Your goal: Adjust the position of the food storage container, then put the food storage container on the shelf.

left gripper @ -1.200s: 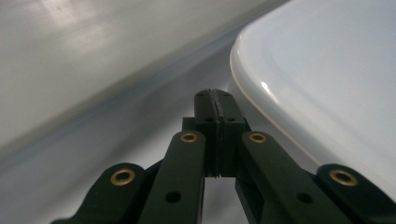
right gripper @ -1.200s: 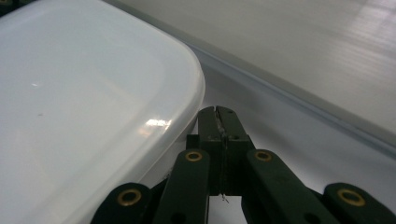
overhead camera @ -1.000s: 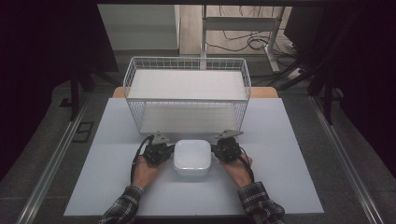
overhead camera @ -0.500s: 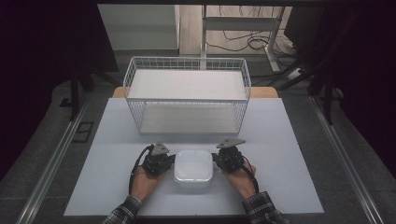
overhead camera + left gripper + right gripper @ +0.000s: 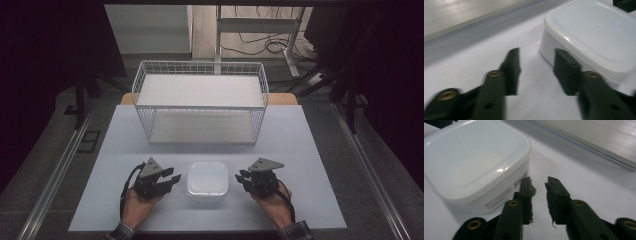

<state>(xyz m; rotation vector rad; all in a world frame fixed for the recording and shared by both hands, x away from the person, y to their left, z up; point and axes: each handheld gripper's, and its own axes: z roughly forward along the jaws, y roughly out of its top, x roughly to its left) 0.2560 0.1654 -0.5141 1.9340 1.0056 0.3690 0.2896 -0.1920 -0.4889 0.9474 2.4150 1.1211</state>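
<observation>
A white square container with a lid (image 5: 207, 181) sits on the white table (image 5: 310, 150) near its front edge. My left gripper (image 5: 172, 180) lies just left of it, jaws open and empty, apart from the container's side. In the left gripper view the container (image 5: 596, 35) is ahead and to the right of the left gripper (image 5: 537, 53). My right gripper (image 5: 241, 177) rests just right of the container, jaws a little apart with nothing between them. The right gripper view has the container (image 5: 474, 157) close on the left of the right gripper (image 5: 537, 181).
A white wire basket (image 5: 200, 64) with a flat white floor stands behind the container at the table's middle back. A metal rail (image 5: 55, 175) runs along the floor on the left, another on the right (image 5: 370, 165). Dark space surrounds the table.
The container came toward the front edge between both grippers. Both grippers have since drawn away sideways from it and stand apart from its sides.
</observation>
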